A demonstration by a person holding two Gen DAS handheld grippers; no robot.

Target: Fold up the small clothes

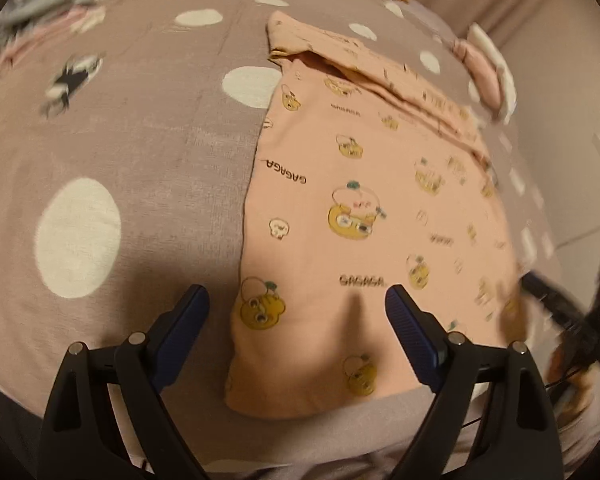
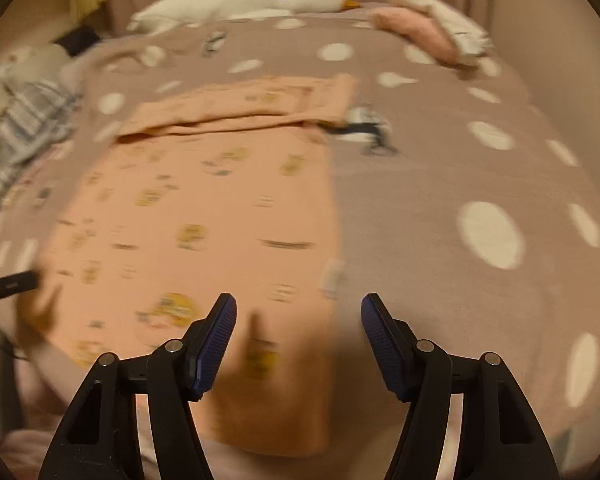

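The pink garment, printed with yellow cartoon faces and the word GAGAGA, lies spread flat on the bed, on a mauve bedspread with big white dots. In the left wrist view its long left edge runs straight from near the camera up toward the far end, where a folded band of the same pink cloth lies across it, its lip slightly lifted; the near hem is rounded and sits close to the bed's near edge. In the right wrist view the garment has its straight right edge running away from the camera, and the folded band crosses the far end. The left claw hangs over the garment's near left corner, jaws wide apart, nothing between the pads, one finger over bare bedspread and the other over the cloth. The right claw hangs above the near right edge, jaws apart and empty, the left finger over cloth and the right over bedspread. The right claw also shows blurred at the garment's right side in the left view. Broad open bedspread lies left of the garment in the left view and right of it in the right view. Farther off are a heap of striped clothes, a white goose plush at the head of the bed, and a pink-and-white cushion.
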